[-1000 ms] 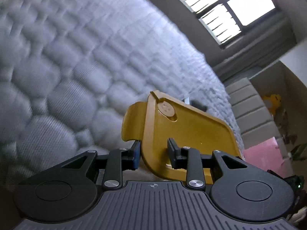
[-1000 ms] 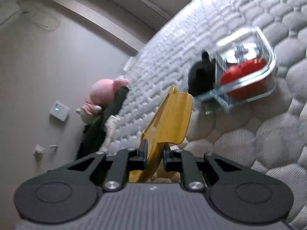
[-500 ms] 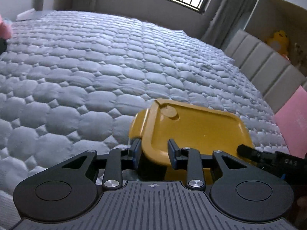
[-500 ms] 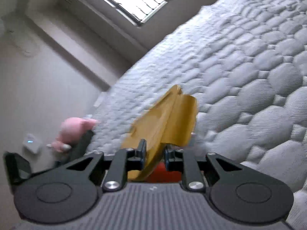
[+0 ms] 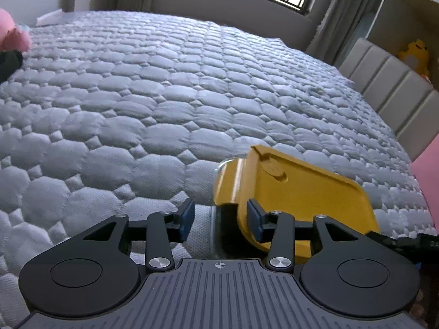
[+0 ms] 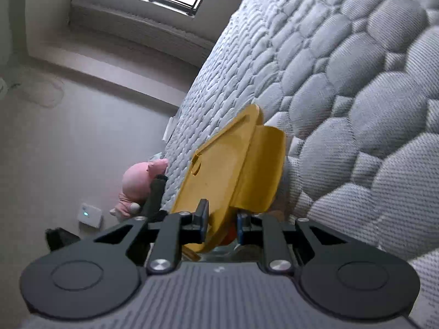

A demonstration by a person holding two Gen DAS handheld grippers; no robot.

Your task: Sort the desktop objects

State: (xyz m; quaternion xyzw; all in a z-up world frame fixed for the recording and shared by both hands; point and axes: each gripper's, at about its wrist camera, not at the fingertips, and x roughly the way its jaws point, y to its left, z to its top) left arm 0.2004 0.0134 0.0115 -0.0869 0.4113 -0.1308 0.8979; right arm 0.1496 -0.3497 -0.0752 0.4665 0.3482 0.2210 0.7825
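the yellow lid point(image 5: 301, 192) sits tipped on a clear box point(image 5: 216, 233) on the grey bed point(image 5: 137, 109). the left gripper point(image 5: 219, 216) is wide, the lid's flap just right of its middle. the right gripper point(image 6: 221, 219) is narrow, its pads close to the lid's edge; i cannot tell if they pinch it.

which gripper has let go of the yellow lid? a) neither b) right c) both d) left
d: in the left wrist view the left gripper stands open, with the yellow lid off to one side, while the right gripper is closed on the lid's edge.
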